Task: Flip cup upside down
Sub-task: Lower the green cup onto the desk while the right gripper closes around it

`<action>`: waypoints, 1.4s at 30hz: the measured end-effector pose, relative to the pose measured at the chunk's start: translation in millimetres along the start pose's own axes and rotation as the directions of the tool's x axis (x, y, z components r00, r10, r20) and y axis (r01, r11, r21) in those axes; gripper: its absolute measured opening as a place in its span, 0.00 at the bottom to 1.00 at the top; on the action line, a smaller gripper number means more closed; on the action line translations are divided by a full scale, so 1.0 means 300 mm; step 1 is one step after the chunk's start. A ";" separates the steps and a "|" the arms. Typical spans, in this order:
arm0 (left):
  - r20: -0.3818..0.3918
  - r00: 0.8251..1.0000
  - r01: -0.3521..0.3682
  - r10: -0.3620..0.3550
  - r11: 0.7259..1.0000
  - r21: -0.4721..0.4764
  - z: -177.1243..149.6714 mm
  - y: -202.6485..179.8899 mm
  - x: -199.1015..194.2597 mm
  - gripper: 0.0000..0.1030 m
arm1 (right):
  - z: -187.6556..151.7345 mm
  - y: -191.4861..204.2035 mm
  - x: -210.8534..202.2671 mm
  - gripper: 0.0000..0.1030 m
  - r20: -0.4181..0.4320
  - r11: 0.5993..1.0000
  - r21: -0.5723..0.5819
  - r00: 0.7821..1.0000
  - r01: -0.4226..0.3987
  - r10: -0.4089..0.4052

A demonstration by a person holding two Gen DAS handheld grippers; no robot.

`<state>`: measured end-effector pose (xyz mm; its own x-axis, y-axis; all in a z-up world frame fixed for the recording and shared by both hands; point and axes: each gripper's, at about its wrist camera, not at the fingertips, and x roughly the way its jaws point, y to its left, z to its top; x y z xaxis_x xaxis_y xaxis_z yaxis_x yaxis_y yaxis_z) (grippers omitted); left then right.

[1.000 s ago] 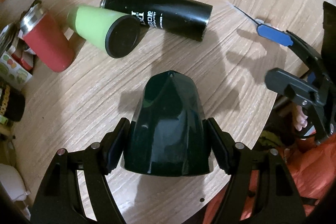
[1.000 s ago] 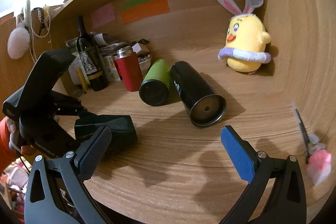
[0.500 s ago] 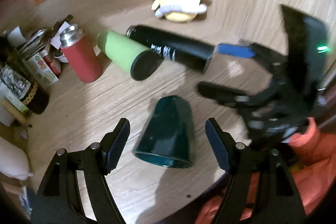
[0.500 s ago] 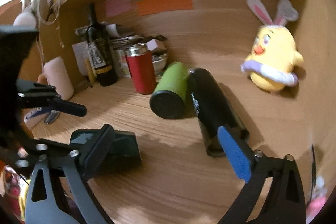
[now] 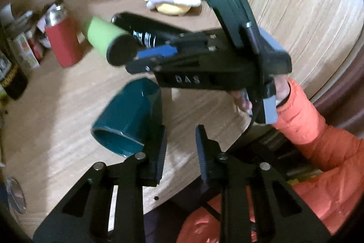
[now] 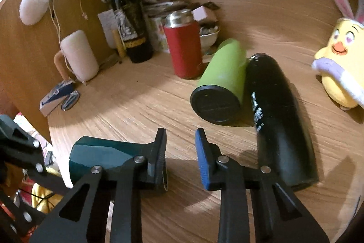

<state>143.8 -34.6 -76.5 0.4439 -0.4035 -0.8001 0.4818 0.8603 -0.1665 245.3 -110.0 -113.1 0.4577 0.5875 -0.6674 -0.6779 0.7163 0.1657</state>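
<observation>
The dark teal cup (image 5: 130,115) lies on its side on the wooden table (image 5: 56,152), its open mouth facing the table's near edge and its narrower base pointing toward the green tumbler (image 5: 107,38) farther back. The left gripper (image 5: 180,152) hangs above the table just beside the cup's rim, its jaws parted by a narrow gap with nothing between them; the cup sits outside the left finger, and contact cannot be told. The right gripper (image 6: 180,156) is likewise narrowly parted and holds nothing, with the cup (image 6: 100,156) partly hidden behind its black finger (image 6: 159,152); the other finger carries a blue pad (image 6: 202,156). From the left wrist view this right gripper (image 5: 154,56) crosses above and behind the cup, held by a hand (image 5: 261,97) in an orange sleeve (image 5: 318,145). Beyond the cup, the green tumbler (image 6: 220,81) lies on its side touching a black bottle (image 6: 275,115), also lying down. A red flask (image 6: 183,49) stands upright behind the tumbler, a wine bottle (image 6: 129,22) behind that, and a yellow chick plush (image 6: 339,65) sits well apart from the cup.
</observation>
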 end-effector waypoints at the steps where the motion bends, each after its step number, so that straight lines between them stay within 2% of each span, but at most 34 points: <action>1: -0.005 1.000 -0.001 0.001 1.000 -0.008 -0.007 0.007 0.008 0.25 | 0.002 0.008 0.009 0.23 -0.011 1.000 -0.013 1.000 -0.003 0.003; 5: -0.014 0.999 0.029 -0.030 0.998 -0.053 -0.032 0.049 0.015 0.21 | -0.001 0.030 0.013 0.22 -0.032 0.999 -0.048 0.999 -0.011 0.009; 12: -0.002 1.000 -0.025 0.025 0.993 -0.115 -0.061 0.138 -0.006 0.21 | -0.023 0.056 -0.011 0.22 -0.044 0.998 -0.063 0.999 -0.026 0.023; 16: 0.001 0.999 -0.045 0.046 0.988 -0.147 -0.066 0.177 -0.001 0.21 | -0.042 0.075 -0.037 0.22 -0.028 0.998 -0.050 0.999 -0.032 0.030; 20: 0.010 1.000 -0.023 0.025 0.985 -0.172 -0.066 0.203 0.000 0.21 | -0.057 0.079 -0.066 0.22 0.000 0.999 -0.033 0.999 -0.037 0.037; 28: 0.030 0.999 -0.037 0.043 0.986 -0.160 -0.069 0.195 -0.031 0.21 | -0.088 0.071 -0.100 0.22 0.038 0.999 0.020 0.998 -0.042 0.041; 31: 0.064 0.994 -0.083 0.092 0.986 -0.142 -0.059 0.179 -0.071 0.21 | -0.110 0.090 -0.133 0.32 0.054 0.997 0.022 0.996 -0.076 0.075; 33: 0.092 0.987 -0.119 0.131 0.985 -0.125 -0.047 0.165 -0.098 0.21 | -0.127 0.119 -0.153 0.46 0.075 0.998 0.003 0.995 -0.061 0.060; 36: 0.126 0.977 -0.162 0.174 0.981 -0.103 -0.030 0.150 -0.116 0.21 | -0.148 0.154 -0.164 0.62 0.087 0.997 -0.002 0.993 -0.075 0.075; 38: 0.139 0.973 -0.171 0.184 0.981 -0.096 -0.020 0.147 -0.114 0.25 | -0.155 0.171 -0.154 0.64 0.080 0.997 -0.002 0.994 -0.080 0.080; 42: 0.155 0.964 -0.205 0.215 0.976 -0.073 0.005 0.141 -0.084 0.26 | -0.165 0.194 -0.110 0.64 0.048 0.998 -0.006 0.997 -0.064 0.064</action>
<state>154.1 11.6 -62.7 0.6486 -0.2528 -0.7179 0.3236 0.9453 -0.0405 162.2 -106.3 -117.5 0.4404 0.6493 -0.6201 -0.7092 0.6751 0.2032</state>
